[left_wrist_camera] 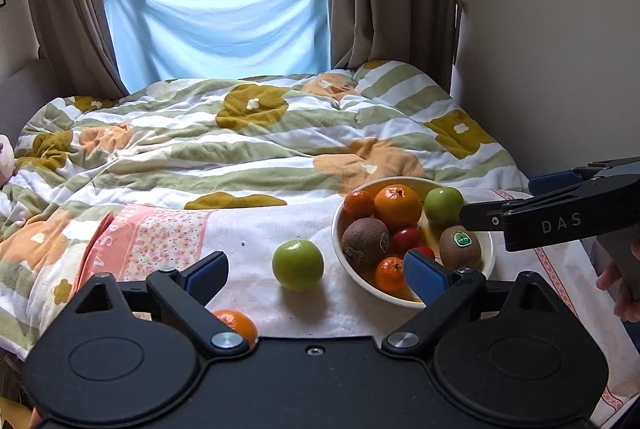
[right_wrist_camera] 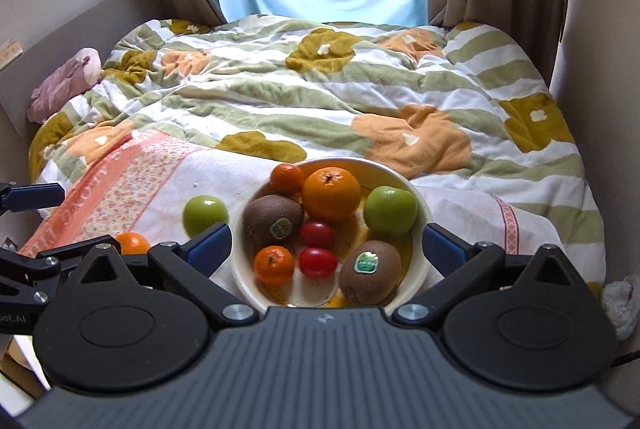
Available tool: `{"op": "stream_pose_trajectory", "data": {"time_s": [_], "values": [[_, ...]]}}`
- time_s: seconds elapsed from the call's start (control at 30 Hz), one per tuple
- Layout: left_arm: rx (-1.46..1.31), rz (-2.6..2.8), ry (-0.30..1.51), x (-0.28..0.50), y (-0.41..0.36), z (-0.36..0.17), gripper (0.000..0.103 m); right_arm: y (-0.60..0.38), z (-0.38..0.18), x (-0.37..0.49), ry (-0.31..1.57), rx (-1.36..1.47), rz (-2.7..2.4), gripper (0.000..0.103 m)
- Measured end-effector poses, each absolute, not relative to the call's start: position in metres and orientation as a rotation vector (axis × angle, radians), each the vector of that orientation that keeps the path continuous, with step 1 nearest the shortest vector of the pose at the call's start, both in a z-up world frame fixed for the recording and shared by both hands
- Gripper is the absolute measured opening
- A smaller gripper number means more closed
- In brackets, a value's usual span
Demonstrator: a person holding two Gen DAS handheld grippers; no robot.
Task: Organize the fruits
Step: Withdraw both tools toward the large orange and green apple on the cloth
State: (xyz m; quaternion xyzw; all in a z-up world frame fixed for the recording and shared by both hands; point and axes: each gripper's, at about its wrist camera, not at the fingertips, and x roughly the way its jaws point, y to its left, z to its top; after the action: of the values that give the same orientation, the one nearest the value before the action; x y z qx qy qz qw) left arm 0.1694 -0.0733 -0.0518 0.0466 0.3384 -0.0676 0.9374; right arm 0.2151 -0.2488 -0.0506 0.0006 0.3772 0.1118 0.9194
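bed holds bowl — both hand-held grippers wide open, empty — mandarin half hidden.

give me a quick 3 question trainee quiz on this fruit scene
1. True or false: the left hand-held gripper is shut on a kiwi.
2. How many green apples lie inside the bowl?
A. none
B. one
C. two
3. Fill in: the green apple on the bedsheet lies to the bowl's ____ in both views.

Key
1. False: both the left and the right hand-held gripper are open and empty.
2. B: one green apple in the bowl.
3. Left, near the loose mandarin.
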Motion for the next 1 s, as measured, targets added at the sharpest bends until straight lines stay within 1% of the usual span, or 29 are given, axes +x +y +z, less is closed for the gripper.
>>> {"op": "stream_pose_trajectory", "data": {"time_s": [0.23,0.43,0.73,1.0], "values": [[0.087,-0.114,0.679,0.151,-0.038,-0.042,0.097,-0.226,-0.031,0.192,0.737,0.015,0.200,0.103],[0.116,-0.138,0.702,0.153,-0.004,-0.046,0.097,-0.193,-0.025,0.185,0.724,0.048,0.150,0.103],[0.156,-0.242,0.761,0.173,0.043,-0.068,0.097,-0.131,-0.048,0.194,0.765,0.079,0.075,0.103],[0.217,-0.385,0.816,0.197,0.058,-0.111,0.097,-0.084,-0.088,0.215,0.791,0.049,0.038,0.103]]}}
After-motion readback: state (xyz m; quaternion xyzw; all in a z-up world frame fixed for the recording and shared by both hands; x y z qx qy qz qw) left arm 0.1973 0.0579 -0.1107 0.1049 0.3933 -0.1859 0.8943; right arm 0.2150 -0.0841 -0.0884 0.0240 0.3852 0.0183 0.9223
